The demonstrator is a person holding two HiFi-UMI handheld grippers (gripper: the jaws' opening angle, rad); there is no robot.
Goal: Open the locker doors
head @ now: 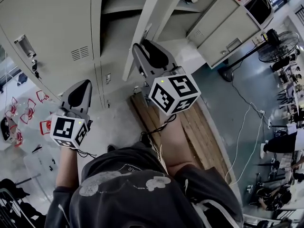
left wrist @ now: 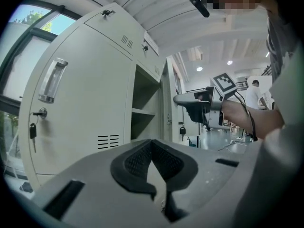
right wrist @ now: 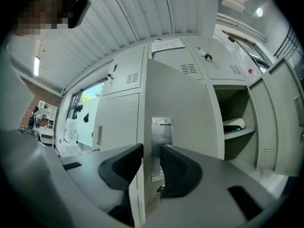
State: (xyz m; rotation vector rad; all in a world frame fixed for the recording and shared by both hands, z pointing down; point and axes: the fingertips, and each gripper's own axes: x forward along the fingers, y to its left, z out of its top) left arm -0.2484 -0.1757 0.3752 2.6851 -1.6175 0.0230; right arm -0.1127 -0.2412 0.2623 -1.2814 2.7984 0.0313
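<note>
Ahead and left of the left gripper (left wrist: 152, 144), one lower door (left wrist: 80, 127) is seen shut, with keys (left wrist: 33, 131) hung at its lock. That gripper's jaws are pressed together on nothing, probably held in reserve. The right gripper (right wrist: 151, 160) is set astride the free edge of the open door (right wrist: 185, 122), seemingly pinching it so it can be swung wider. Two grippers are counted, and two open doors, the second door (right wrist: 280, 122) farther right.

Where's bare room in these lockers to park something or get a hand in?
Free: the middle compartment, between the closed left door and the open middle door, looks bare; also the space under the right compartment's shelf. Crowded: that shelf's top, where a white-and-black item sits, and the open middle door's edge, where the right gripper grips.
</note>
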